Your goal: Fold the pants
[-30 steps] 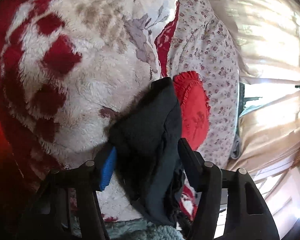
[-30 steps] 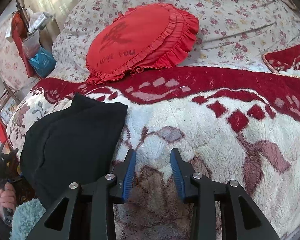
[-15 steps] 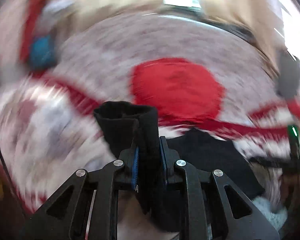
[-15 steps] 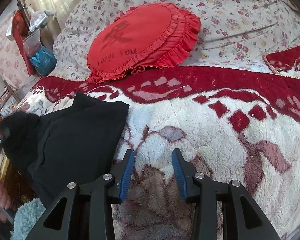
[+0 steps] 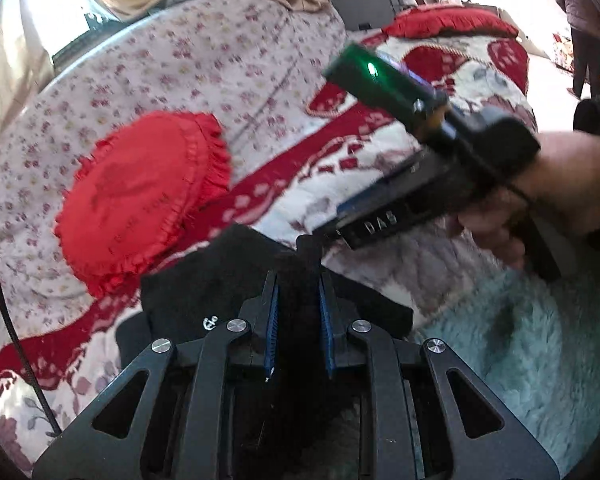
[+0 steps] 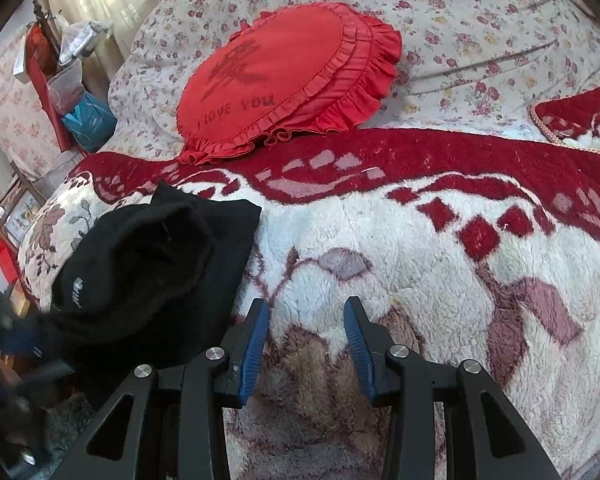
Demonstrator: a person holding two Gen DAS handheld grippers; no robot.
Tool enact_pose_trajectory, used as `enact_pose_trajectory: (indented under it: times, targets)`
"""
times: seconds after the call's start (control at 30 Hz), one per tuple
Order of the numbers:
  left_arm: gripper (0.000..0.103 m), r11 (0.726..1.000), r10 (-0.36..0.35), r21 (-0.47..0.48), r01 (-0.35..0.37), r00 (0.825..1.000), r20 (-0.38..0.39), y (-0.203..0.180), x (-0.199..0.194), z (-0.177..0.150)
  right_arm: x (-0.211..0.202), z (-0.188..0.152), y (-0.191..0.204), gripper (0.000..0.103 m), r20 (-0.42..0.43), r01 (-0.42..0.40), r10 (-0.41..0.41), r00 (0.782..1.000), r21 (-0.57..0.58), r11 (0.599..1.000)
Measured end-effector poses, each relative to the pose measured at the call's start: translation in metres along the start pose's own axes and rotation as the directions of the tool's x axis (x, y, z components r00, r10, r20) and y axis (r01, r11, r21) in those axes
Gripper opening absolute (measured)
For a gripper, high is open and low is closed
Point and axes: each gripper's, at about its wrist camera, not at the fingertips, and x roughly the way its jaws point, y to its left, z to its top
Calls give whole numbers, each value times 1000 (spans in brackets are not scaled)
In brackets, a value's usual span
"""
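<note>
The black pants (image 6: 148, 272) lie bunched on the red-and-white fleece blanket (image 6: 420, 240), at the left of the right wrist view, one part doubled over on top. My left gripper (image 5: 298, 280) is shut on a fold of the pants (image 5: 228, 276) and holds it over the pile. My right gripper (image 6: 306, 312) is open and empty just above the blanket, to the right of the pants. In the left wrist view the right gripper (image 5: 428, 184) shows at the upper right, held in a hand.
A red heart-shaped frilled pillow (image 6: 288, 76) lies on the floral bedspread (image 6: 480, 20) behind the blanket. A light blue fluffy cover (image 5: 520, 352) lies at the bed's near edge. Bags and a red chair (image 6: 60, 80) stand at the bed's left side.
My left gripper has closed on the pants fold and swung it up and over onto the pile. My right gripper has stayed almost still, open over the blanket.
</note>
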Motion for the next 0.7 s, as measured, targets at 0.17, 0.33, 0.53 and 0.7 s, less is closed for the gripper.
enact_pose_trajectory:
  times: [0.17, 0.33, 0.53, 0.7]
  targets:
    - [29, 983, -124, -140, 121, 992, -12, 4, -15, -3, 0, 0, 1, 38, -3, 8, -8, 1000, -10, 1000]
    - [29, 855, -157, -478, 201, 979, 131, 63, -67, -41, -20, 4, 3, 38, 21, 0, 0, 1000, -5, 1000]
    - [29, 588, -234, -747, 309, 950, 209, 118, -77, -112, -76, 1, 53, 38, 130, -331, 381, 915, -297, 896]
    - [25, 541, -298, -788, 294, 943, 148, 112, -33, -125, -52, -15, 92, 36, -39, -421, 445, 895, -405, 812]
